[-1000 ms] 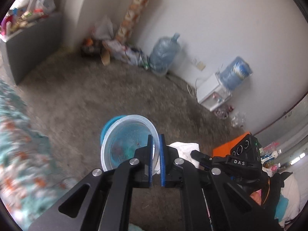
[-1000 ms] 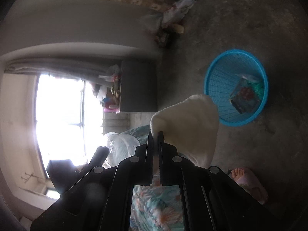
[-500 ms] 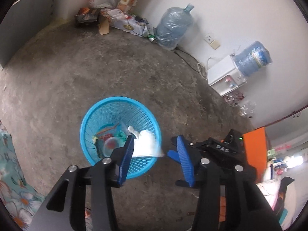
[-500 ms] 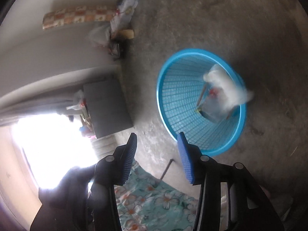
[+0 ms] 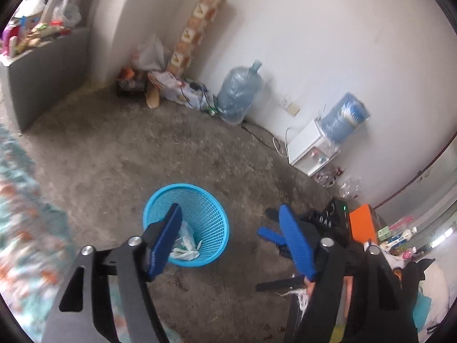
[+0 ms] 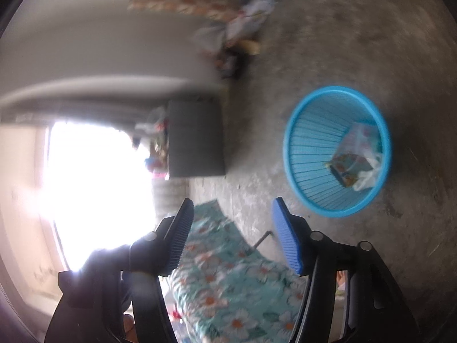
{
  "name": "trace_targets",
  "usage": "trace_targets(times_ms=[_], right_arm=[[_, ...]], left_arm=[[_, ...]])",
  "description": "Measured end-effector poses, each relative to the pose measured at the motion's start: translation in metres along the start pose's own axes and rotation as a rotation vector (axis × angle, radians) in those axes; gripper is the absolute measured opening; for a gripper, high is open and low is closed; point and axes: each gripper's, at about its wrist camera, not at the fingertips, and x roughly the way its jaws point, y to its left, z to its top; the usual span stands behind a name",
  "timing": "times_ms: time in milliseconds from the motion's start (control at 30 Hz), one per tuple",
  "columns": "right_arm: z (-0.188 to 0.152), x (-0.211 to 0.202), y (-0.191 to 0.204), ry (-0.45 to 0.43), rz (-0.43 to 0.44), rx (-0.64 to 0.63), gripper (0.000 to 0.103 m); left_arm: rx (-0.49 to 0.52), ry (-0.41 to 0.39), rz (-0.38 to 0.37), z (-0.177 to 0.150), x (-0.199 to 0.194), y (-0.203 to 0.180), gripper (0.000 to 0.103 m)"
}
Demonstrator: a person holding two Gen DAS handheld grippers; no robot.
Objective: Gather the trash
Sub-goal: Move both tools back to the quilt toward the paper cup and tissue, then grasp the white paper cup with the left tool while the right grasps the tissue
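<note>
Landmark: basket (image 5: 200,228), blue mesh plastic, upright on the bare grey floor (image 5: 128,157); every place below is given from it.
Basket contents: a white wad (image 5: 185,253) and a clear bag (image 6: 358,140) with a printed packet (image 6: 347,168), all lying at the bottom inside.
My left gripper (image 5: 230,240): above the near side of the basket, jaws opening and already wide, blue pads bare, nothing between them; its left pad overlaps the basket's near rim in my left view.
My right gripper (image 6: 232,230): near the basket, with the basket well clear of its pads, jaws opening, nothing held; between the pads I see only cloth and floor.
Right gripper from the left camera: its blue pads (image 5: 270,235) show just beside the basket, spread.
Floral cloth (image 6: 228,271): teal with white flowers, beside the basket, under my right gripper.
Grey cabinet (image 6: 195,138): well away from the basket, by the bright window (image 6: 94,188), clutter on top.
Corner pile (image 5: 160,80): bags and boxes against the wall, far beyond the basket.
Water jug (image 5: 240,94): clear blue, on the floor by the wall, past the basket.
Dispenser (image 5: 311,151): white box with a blue bottle on top, by the wall, well apart from the basket.
</note>
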Motion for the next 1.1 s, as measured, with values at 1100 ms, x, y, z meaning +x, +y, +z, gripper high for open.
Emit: trace_targets(times_ms=[1100], right_arm=[[-0.255,0.199,0.259,0.722,0.053,-0.655,0.064]], left_arm=[[-0.681,-0.439,0.477,-0.133,-0.418,0.271,0.078]])
